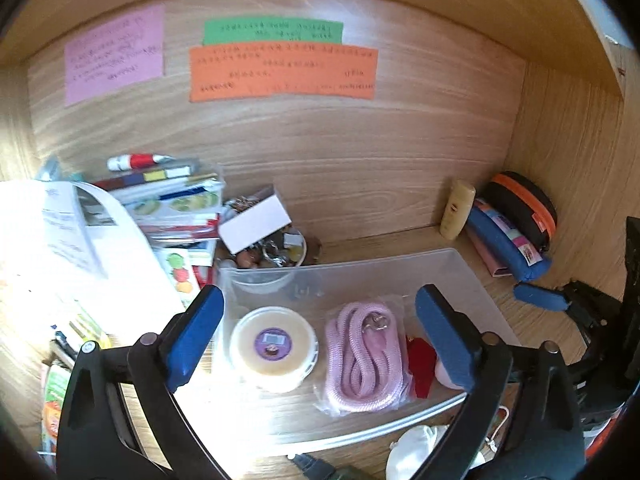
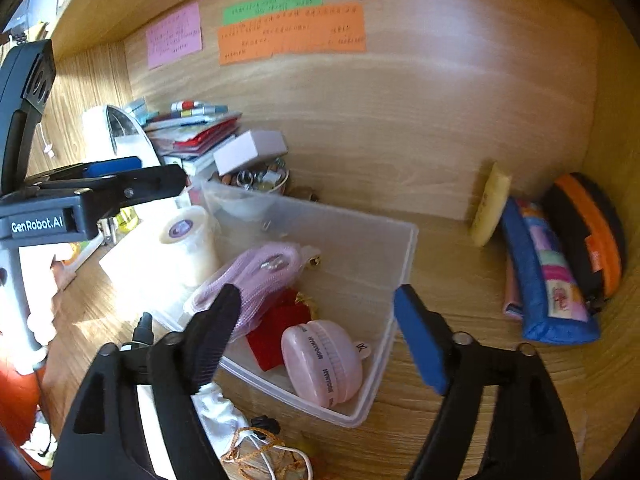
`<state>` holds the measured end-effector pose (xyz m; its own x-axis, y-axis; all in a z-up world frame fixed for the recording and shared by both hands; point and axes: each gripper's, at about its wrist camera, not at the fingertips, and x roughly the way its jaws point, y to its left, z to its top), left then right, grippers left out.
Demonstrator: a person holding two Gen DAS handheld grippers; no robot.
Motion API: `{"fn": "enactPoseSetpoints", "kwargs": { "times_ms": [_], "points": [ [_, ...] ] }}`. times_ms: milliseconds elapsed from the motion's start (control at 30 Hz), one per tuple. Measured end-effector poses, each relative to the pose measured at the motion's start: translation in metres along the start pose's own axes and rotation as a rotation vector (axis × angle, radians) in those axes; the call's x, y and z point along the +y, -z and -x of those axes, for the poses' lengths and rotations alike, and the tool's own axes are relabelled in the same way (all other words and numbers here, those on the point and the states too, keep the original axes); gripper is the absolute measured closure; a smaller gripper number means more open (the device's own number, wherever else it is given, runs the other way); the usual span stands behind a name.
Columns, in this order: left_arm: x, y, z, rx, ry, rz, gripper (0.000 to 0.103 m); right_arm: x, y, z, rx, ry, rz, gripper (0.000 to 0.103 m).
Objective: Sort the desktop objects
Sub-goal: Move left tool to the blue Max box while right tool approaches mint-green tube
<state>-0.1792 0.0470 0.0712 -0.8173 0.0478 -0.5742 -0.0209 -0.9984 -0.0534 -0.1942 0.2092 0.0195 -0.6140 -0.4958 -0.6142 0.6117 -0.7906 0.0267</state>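
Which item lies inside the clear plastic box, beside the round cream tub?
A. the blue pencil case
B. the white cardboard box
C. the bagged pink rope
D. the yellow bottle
C: the bagged pink rope lies on the floor of the clear plastic box, just right of the round cream tub; the other three sit outside it.

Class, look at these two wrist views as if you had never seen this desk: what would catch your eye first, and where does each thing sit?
First, the clear plastic bin at the centre of the desk, holding a coiled pink rope, a cream round tub and a pink round case. Next, the orange note on the wooden back wall, below a green note. Both grippers, left and right, stand open over the bin.
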Motion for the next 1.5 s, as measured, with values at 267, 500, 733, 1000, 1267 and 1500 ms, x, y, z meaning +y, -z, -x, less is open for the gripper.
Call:
{"fn": "enactPoseSetpoints", "kwargs": {
  "times_ms": [267,500,733,1000,1267,1500],
  "points": [
    [0.003,0.018,0.027,0.004,-0.013,-0.032,0.003,0.001,0.007,0.028,-0.032,0.005,0.007,0.015],
    [0.011,0.049,0.034,0.059,-0.055,-0.047,0.003,0.002,0.024,0.041,-0.025,0.014,0.001,0.015],
    [0.024,0.088,0.041,0.132,-0.091,-0.029,0.003,0.001,0.043,0.048,0.006,0.007,-0.033,0.015],
    [0.027,0.127,0.061,0.162,-0.103,0.003,0.003,0.018,0.083,0.046,0.088,0.028,-0.011,0.015],
    [0.016,0.157,0.081,0.181,-0.065,-0.002,0.003,0.038,0.111,0.067,0.100,-0.010,-0.028,0.015],
    [-0.005,0.184,0.090,0.208,-0.033,-0.048,0.003,0.067,0.132,0.074,0.125,-0.079,0.003,0.015]
  ]
}}
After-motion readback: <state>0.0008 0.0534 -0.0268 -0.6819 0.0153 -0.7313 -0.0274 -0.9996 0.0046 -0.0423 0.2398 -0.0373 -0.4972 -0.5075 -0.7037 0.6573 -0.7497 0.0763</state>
